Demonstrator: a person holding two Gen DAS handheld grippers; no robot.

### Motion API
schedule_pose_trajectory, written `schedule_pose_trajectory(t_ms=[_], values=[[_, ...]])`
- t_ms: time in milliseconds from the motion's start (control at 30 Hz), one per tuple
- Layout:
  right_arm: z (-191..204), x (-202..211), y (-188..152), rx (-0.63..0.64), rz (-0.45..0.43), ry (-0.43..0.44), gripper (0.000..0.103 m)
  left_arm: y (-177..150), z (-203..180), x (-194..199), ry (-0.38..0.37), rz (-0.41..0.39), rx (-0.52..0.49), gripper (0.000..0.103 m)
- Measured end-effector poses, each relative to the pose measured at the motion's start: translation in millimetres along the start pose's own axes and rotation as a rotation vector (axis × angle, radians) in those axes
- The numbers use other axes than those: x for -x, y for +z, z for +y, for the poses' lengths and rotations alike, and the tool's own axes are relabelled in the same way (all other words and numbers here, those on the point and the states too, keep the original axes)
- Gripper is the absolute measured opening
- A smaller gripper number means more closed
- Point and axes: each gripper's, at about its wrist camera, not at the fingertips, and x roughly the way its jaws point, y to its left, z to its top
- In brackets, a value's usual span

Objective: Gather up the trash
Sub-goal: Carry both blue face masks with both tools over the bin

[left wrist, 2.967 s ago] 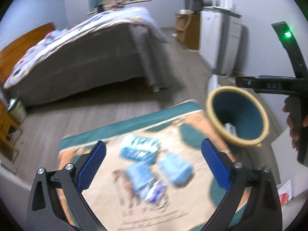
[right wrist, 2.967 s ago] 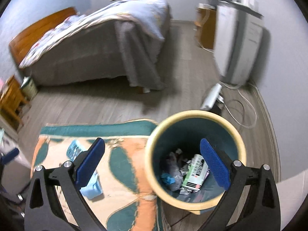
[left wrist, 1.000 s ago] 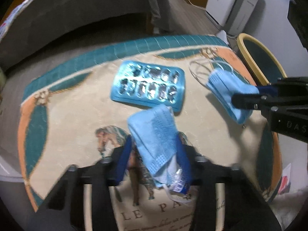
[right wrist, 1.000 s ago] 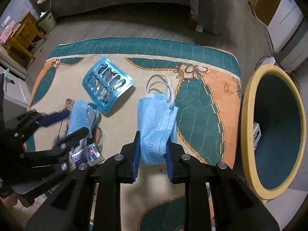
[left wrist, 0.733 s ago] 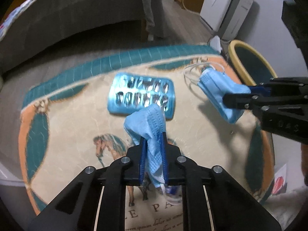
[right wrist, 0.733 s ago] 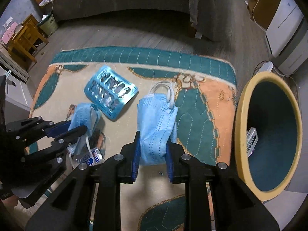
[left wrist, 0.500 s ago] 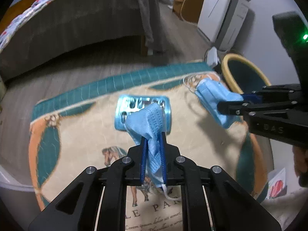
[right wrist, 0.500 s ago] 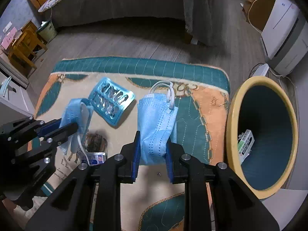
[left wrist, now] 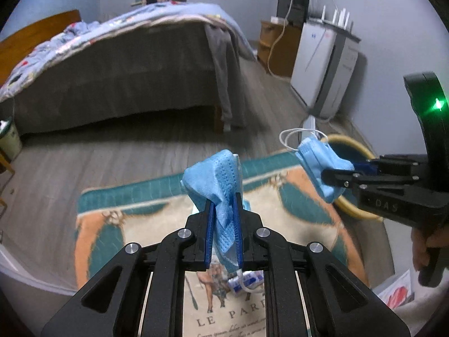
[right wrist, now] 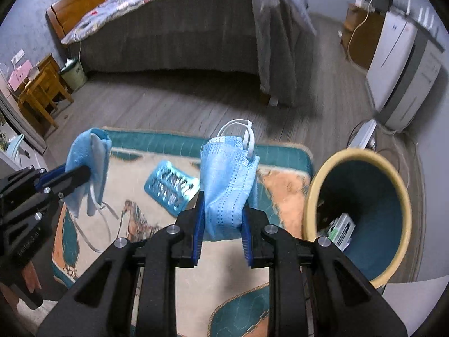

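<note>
Right wrist view, held: a pleated blue face mask (right wrist: 227, 188) is clamped in the right claw (right wrist: 221, 233), beside the yellow-rimmed teal bin (right wrist: 314, 185).
Left claw (left wrist: 223, 236): clamped on a crumpled blue mask (left wrist: 216, 179).
Binned: a small box.
Left: a blue blister pack (right wrist: 169, 186) and a wrapper (left wrist: 247, 280) on the rug (right wrist: 280, 182).

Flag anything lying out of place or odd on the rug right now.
A blue foil blister pack lies loose on the patterned rug, and a small crumpled white-and-blue wrapper sits near the rug's printed lettering. Both are litter outside the yellow-rimmed teal bin. Nothing looks spilled or broken.
</note>
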Motion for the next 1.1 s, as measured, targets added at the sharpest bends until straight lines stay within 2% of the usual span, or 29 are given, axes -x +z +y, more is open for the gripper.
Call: schedule_pose_trajectory(t_ms=[300,667,1100], values=[[-8,32,5,-0.011,-0.120,-0.046,0.022,11,-6,9,0.021,-0.033,-0.011,0.014],[-37,42,0,-0.023,-0.142,-0.074,0.022,10,-30,-12,-0.005,0.004,-0.028,0.014],[-88,56,-12,-0.088,-0.159,-0.110,0.022,12,-95,-29,-0.058,0.022,-0.113,0.014]])
